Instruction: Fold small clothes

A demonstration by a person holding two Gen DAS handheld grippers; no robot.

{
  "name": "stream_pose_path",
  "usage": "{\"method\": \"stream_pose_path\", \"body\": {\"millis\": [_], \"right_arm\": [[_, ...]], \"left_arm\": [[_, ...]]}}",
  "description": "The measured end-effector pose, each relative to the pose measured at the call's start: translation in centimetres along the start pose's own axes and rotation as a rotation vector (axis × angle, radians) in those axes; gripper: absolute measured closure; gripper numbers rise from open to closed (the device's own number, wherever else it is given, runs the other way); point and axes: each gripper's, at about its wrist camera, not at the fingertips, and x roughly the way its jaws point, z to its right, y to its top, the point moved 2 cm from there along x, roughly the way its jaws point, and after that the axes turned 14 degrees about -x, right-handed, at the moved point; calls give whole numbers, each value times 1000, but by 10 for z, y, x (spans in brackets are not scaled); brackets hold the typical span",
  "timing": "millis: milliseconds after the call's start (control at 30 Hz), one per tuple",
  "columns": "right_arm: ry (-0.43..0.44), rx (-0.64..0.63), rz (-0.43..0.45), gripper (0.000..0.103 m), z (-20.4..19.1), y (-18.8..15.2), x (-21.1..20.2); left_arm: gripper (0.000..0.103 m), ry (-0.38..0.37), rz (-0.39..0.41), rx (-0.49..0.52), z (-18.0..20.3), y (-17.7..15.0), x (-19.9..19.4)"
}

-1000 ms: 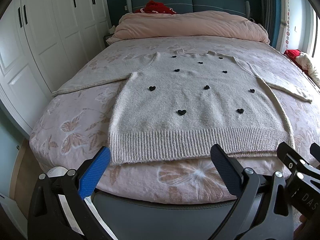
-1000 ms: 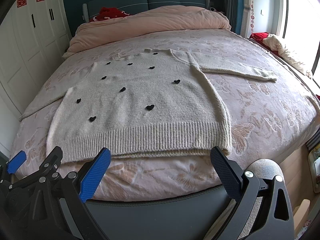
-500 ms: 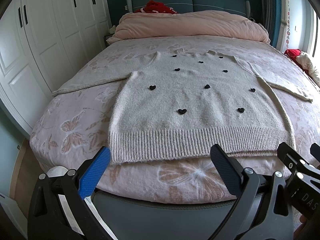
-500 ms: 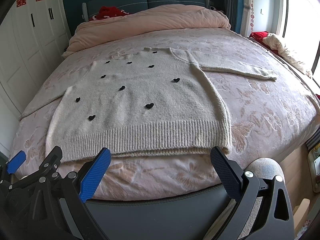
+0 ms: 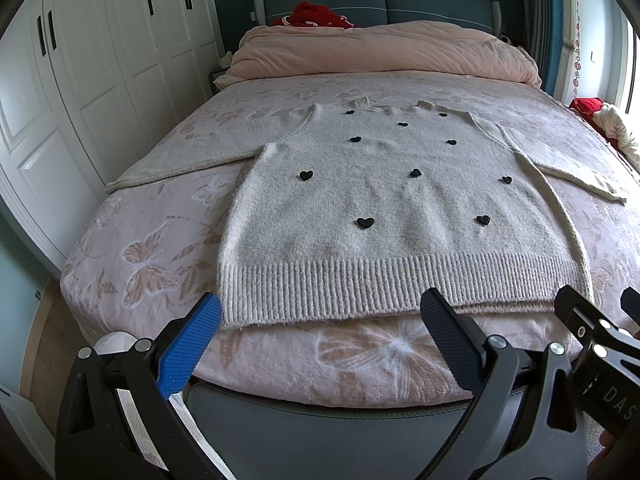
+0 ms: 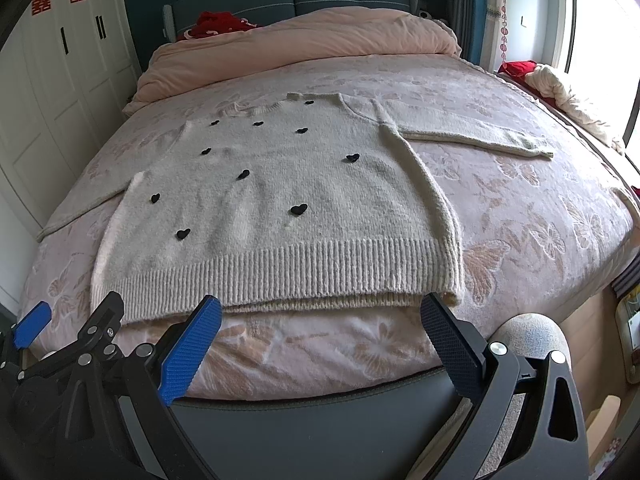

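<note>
Just beyond both spread grippers (image 5: 320,328), sweater hem (image 5: 400,284).

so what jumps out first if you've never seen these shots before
A pale knit sweater dotted with small black hearts lies spread flat, sleeves out, on the floral bedspread. Both open grippers, left gripper and right gripper, hover just short of its ribbed hem. A bundled pink duvet lies at the headboard end.
</note>
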Motion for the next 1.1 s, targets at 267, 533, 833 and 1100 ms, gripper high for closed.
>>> {"method": "stream_pose_path", "body": {"millis": [267,533,833,1100], "right_arm": [[0,0,-2,5,0,-1,0],[2,3,-6,5,2,-5,3],[2,3,-7,5,2,-5,3],[8,9,-18,5,4,-13,9]], "left_arm": [[6,1,1,1,1,-1,0],[6,2,2,1,-1,0,0],[6,3,2,2,-1,0,0],[6,4,-3,0,-6,-3,1]]}}
